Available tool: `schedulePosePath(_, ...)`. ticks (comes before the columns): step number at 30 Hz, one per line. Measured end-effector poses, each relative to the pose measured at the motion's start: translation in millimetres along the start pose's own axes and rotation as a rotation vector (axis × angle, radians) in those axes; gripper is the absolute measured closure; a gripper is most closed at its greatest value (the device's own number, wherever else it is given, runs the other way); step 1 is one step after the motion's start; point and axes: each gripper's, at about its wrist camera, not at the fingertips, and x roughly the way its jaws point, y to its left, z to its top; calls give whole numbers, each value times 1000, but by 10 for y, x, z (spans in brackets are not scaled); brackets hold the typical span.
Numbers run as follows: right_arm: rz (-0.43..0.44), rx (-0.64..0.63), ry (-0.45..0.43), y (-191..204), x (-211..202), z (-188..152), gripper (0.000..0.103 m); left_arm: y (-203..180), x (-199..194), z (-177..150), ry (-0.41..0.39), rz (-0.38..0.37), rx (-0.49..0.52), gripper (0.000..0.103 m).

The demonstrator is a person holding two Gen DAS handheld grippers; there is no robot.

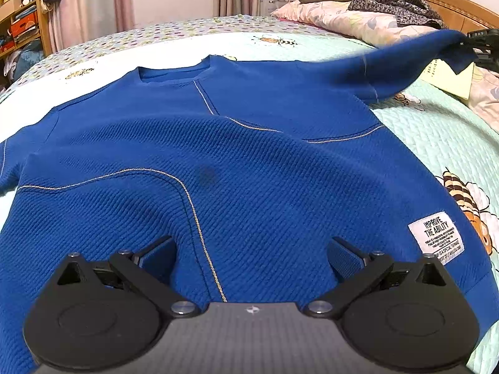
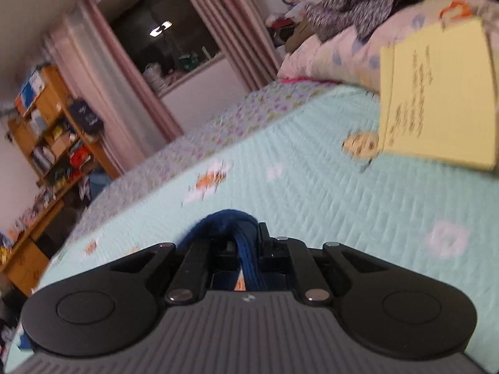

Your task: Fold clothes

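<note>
Careful: your right tongs [image 2: 232,243] pinch only the cuff of the blue sweater [image 1: 237,162] spread on the bed [image 1: 436,143] beneath your wide-open, empty left tongs [image 1: 252,249], so a tug could slip it free.

The room is bright with soft indoor light, and shadows are faint. The left view is sharp, but the lifted blue sleeve [image 1: 405,62] is smeared. The right view is blurry all over. Edges bend round. The window [image 2: 162,40] is dark.
</note>
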Motion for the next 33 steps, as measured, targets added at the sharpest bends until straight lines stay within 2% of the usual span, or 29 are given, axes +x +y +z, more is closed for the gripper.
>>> schedulePosePath(1, -38, -20, 51, -48, 57, 110, 92, 0, -1, -1, -1, -1, -1, 1)
schedulePosePath(2, -126, -55, 105, -127, 162, 179, 89, 2, -2, -4, -2, -1, -1, 1)
schedulePosePath(3, -264, -99, 144, -214, 293, 200, 69, 5, -2, -8, -4, -2, -1, 1)
schedulePosePath(4, -382, -134, 177, -296, 420, 197, 45, 6, -2, -13, -7, -3, -1, 0)
schedulePosePath(5, -443, -146, 190, -355, 504, 141, 37, 7, -2, -13, -7, -3, 0, 0)
schedulePosePath(9, -545, -143, 144, -469, 598, -159, 35, 15, -3, -14, -8, -4, 2, 1)
schedulePosePath(12, -617, -112, 16, -496, 464, -307, 35, 25, -5, -16, -9, -9, 6, 1)
schedulePosePath(14, -572, -137, -31, -448, 394, -329, 35, 27, -4, -20, -14, -11, 6, 0)
schedulePosePath(18, -184, -130, 68, -86, 536, -390, 34, -5, -3, -44, -29, 5, 14, 0)
schedulePosePath(21, -13, -235, 92, 391, 790, -376, 34, -10, -8, -46, -33, 7, 12, 0)
schedulePosePath(25, 58, -546, 238, 1068, 1471, -414, 35, 1, -13, -43, -32, 1, 9, 1)
schedulePosePath(27, 77, -681, 327, 1287, 1821, -518, 35, 0, -18, -57, -39, 1, 11, 0)
schedulePosePath(30, 109, -793, 447, 1429, 2153, -705, 35, 2, -25, -80, -51, 0, 13, 1)
schedulePosePath(33, 117, -867, 471, 1453, 2270, -846, 33, -2, -28, -100, -64, 3, 16, 0)
